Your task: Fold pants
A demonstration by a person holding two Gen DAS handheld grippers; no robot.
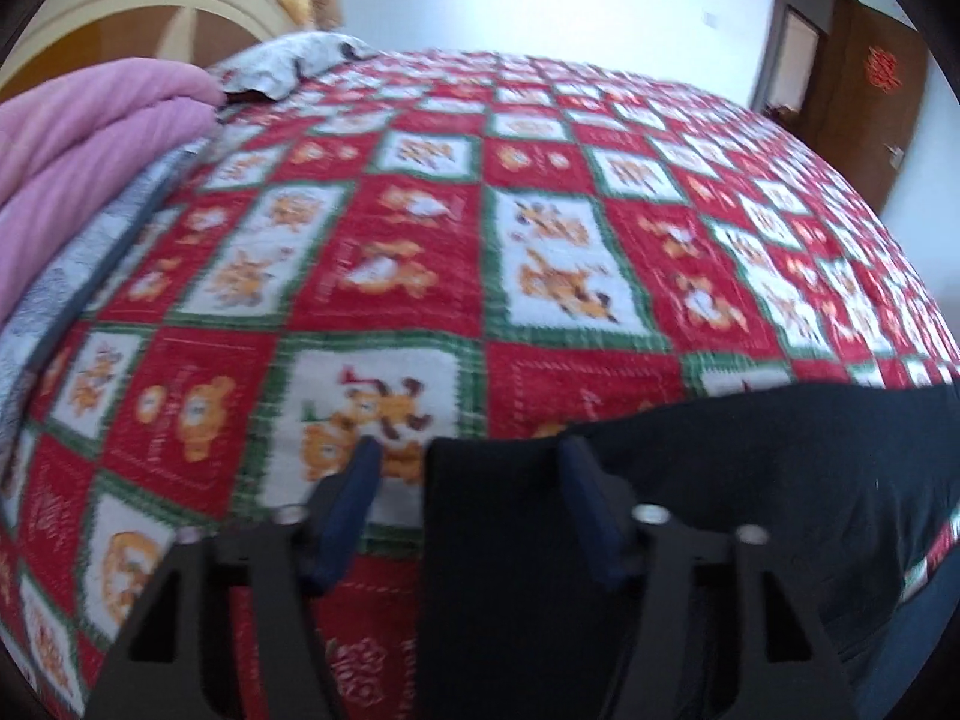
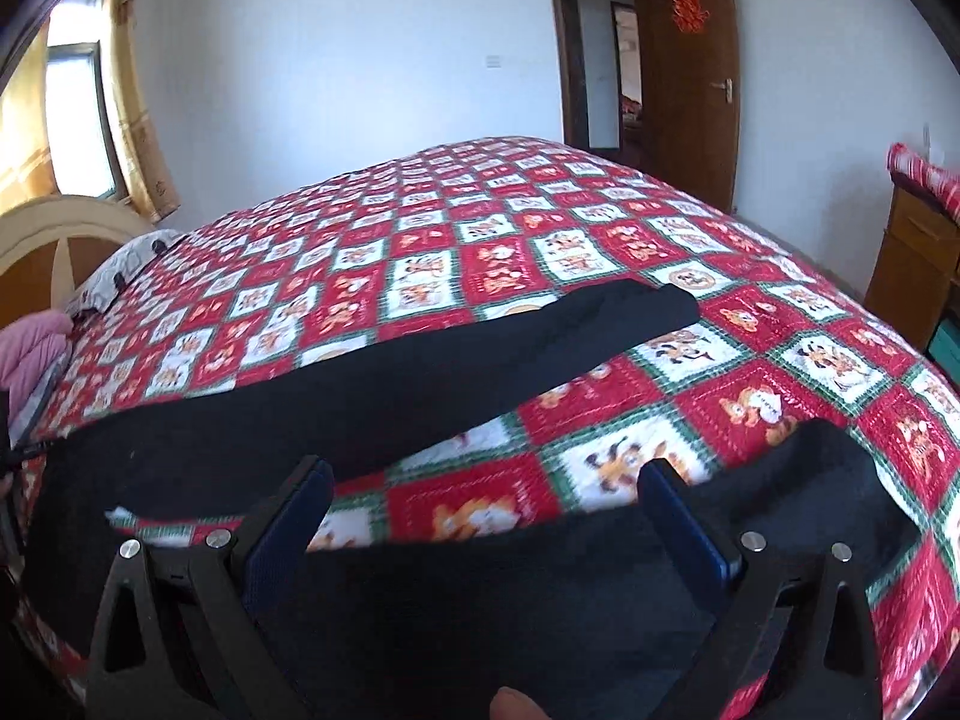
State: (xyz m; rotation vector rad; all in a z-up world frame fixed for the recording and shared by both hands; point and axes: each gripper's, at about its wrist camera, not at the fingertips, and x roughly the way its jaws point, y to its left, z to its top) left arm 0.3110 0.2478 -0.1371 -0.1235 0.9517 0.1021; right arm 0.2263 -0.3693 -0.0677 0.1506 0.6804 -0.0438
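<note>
The black pants (image 2: 372, 384) lie spread on the patterned quilt (image 2: 540, 222) near its front edge, legs apart and seemingly unfolded, while the left gripper (image 1: 468, 468) and right gripper (image 2: 486, 492), jaws spread, hover over the fabric gripping nothing.

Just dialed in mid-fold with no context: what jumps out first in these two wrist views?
The red, white and green cartoon-patchwork quilt fills both views, covering the whole bed. Black pants lie across its near edge, one leg stretching toward the far right. Both the left gripper and right gripper sit open at the pants' edge; a pink blanket is piled at the left by the headboard.
</note>
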